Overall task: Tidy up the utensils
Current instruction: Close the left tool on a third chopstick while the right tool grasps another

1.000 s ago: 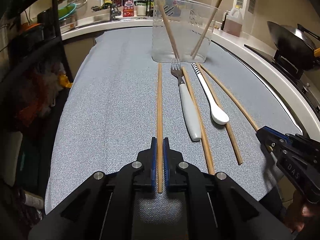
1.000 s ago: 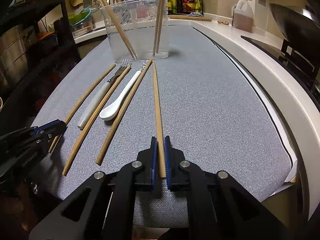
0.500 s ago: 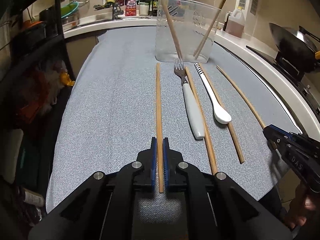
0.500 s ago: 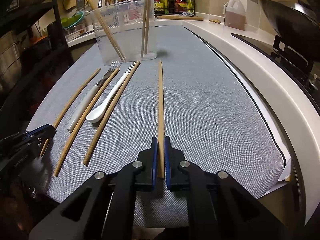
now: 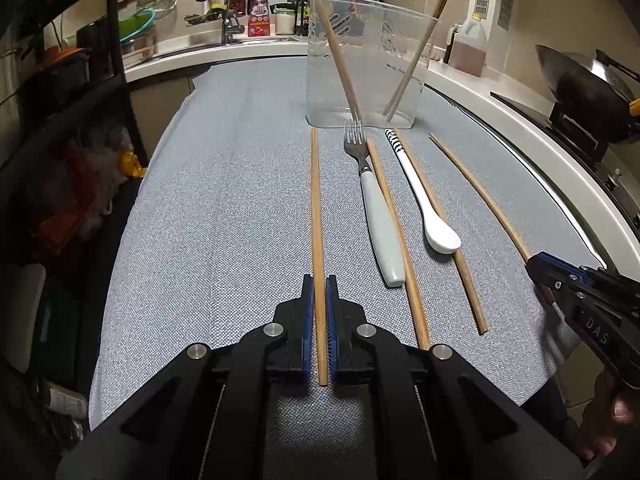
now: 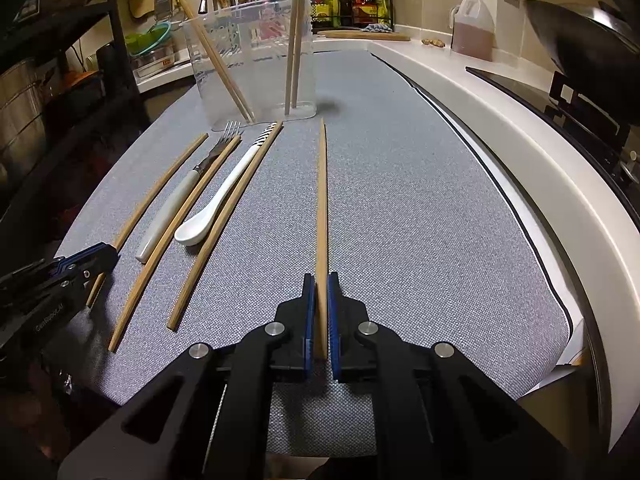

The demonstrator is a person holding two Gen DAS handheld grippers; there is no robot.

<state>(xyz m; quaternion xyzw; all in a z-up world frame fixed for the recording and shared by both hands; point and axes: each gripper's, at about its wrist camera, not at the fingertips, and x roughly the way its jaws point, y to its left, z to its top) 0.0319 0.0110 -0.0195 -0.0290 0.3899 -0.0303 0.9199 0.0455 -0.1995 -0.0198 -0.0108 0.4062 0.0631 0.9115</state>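
Desk (image 5: pixel 224 200): grey cloth over white kitchen worktop; sink behind, wok at right. Clear tub (image 5: pixel 366 60) w/ chopsticks at far end. Fork (image 5: pixel 374 200), spoon (image 5: pixel 424 196), loose chopsticks betw. Left tongs (image 5: pixel 319 312) pinching a chopstick (image 5: pixel 316 208); right tongs (image 6: pixel 319 312) pinching another chopstick (image 6: pixel 322 200). Spice rack in right view only.

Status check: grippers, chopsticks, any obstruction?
Left gripper shut on outer chopstick. Right gripper shut on another chopstick. Clear container ahead, path unobstructed.
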